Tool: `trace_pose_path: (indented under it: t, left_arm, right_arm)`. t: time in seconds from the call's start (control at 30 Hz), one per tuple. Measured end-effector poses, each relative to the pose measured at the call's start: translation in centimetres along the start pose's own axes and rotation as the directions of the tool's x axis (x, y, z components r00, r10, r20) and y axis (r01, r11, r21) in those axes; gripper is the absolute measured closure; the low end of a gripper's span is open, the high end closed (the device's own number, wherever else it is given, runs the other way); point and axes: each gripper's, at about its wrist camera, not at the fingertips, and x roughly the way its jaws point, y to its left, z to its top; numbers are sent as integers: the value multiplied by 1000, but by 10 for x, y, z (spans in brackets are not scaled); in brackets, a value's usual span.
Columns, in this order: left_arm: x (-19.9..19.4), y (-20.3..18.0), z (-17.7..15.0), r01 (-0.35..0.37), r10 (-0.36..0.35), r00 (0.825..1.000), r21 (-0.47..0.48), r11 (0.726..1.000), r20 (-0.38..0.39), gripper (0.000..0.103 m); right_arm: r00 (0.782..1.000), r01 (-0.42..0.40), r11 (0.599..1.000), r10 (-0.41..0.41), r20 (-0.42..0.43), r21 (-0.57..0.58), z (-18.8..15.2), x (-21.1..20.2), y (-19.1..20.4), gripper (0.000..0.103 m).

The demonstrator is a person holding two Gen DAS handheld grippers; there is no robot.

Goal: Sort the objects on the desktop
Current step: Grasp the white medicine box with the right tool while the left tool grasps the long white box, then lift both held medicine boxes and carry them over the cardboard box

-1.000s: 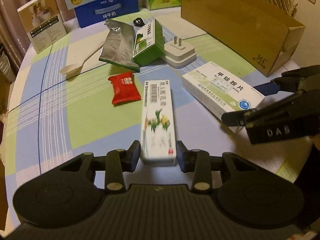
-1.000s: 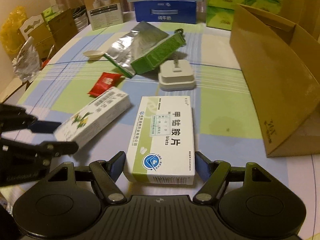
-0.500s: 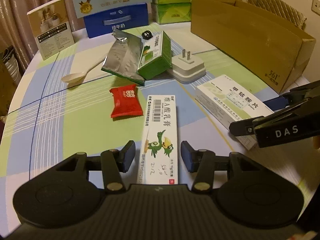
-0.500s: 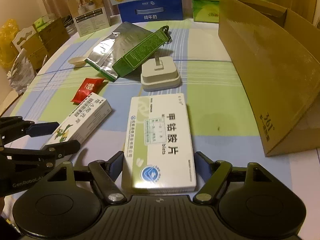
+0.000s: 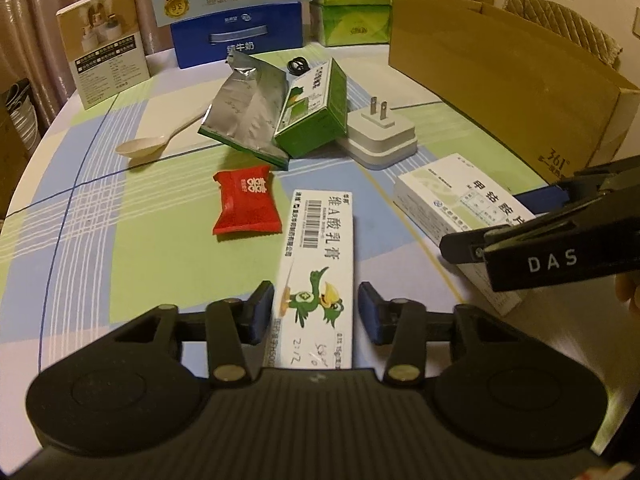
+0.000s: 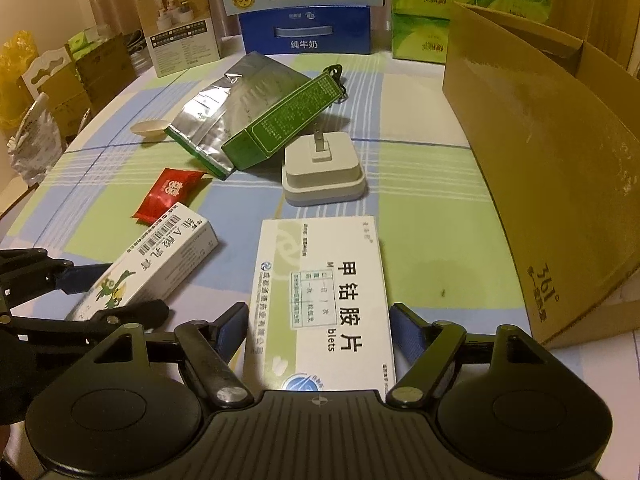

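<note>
- Ointment box (image 5: 316, 276), long and white with a green bird print, lies flat on the checked surface (image 5: 120, 240) between the fingers of my left gripper (image 5: 316, 312).
- Change since a second ago: the box sits deeper between the left fingers; I came down over it. Fingers are narrow and closing; a thin gap shows on each side, so no grip yet.
- Tablet box (image 6: 320, 300), wider, lies flat between the fingers of my right gripper (image 6: 320, 328). It too sits deeper than before. Fingers stand wide, pads just clear of both edges.
- Meaning: both boxes are lined up for pickup together; neither is lifted.
- Cardboard carton (image 6: 552, 168) stands open to the right of the tablet box, a likely sorting destination, though I cannot confirm that.
- Red candy packet (image 5: 246, 204) lies just beside the ointment box, untouched.
</note>
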Motion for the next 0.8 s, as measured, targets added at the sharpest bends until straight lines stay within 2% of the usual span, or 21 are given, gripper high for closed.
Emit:
trace_pose_path:
  t: [0.07, 0.27, 0.37, 0.5, 0.8]
  left_arm:
    - [1, -1, 0, 1, -1, 1000, 4, 1000, 5, 69]
    - [1, -2, 0, 2, -2, 1000, -1, 1000, 13, 70]
    - [1, -3, -1, 0, 0, 1000, 1, 1000, 13, 70]
    - [0, -3, 0, 3, -3, 1000, 3, 1000, 12, 70]
    - [-5, -3, 0, -1, 1, 1000, 3, 1000, 28, 70]
  right_arm:
    - [1000, 0, 1000, 0, 4, -6, 1, 1, 1, 29]
    - [1000, 12, 1000, -12, 4, -24, 2, 3, 4, 29]
    - [1000, 23, 999, -23, 2, -31, 1, 3, 5, 34]
    - [1000, 28, 999, -28, 5, -32, 1, 2, 5, 35]
    - [998, 32, 999, -31, 63, -20, 3, -9, 5, 35]
